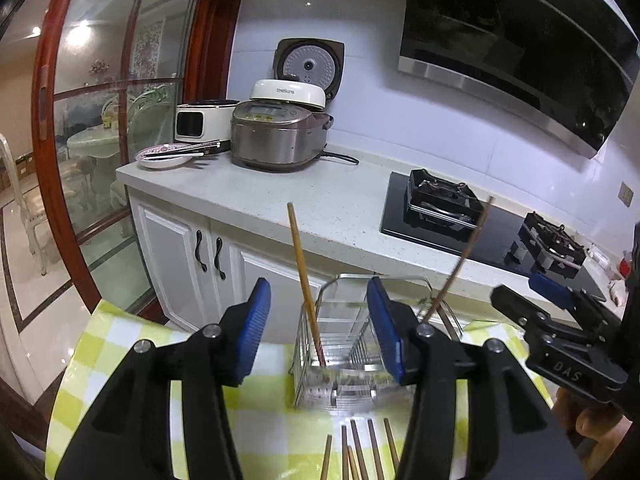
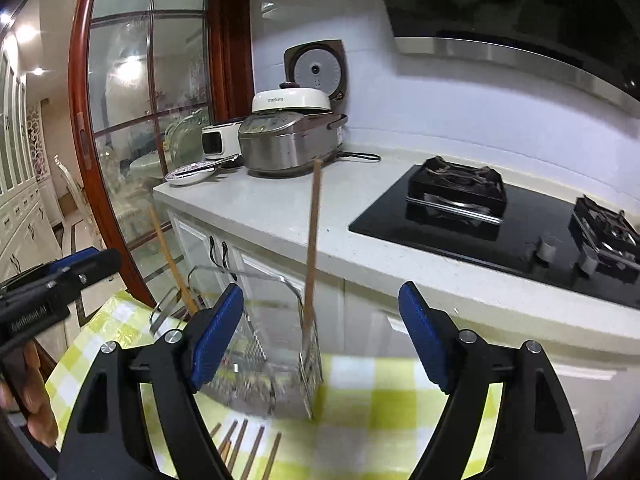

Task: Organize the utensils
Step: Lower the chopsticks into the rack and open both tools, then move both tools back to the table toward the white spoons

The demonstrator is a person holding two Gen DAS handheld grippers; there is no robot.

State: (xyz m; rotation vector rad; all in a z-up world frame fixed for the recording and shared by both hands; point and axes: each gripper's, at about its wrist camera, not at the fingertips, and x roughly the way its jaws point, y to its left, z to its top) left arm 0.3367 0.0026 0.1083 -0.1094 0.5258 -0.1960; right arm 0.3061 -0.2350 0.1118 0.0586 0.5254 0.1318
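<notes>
Both the left gripper and right gripper are hovering with jaws wide, empty. Loose chopsticks are lying just below the jaws, before the wire caddy: light, stiff, slippery; pinching mid-shaft seems best.

The left black plastic two-finger gripper carries ribbed blue rubber pads and round silver screws at its finger joints. The right black plastic two-finger gripper is built alike, and its side bears pale lettering. Bare skin of the person's left hand shows behind the left handle.
</notes>
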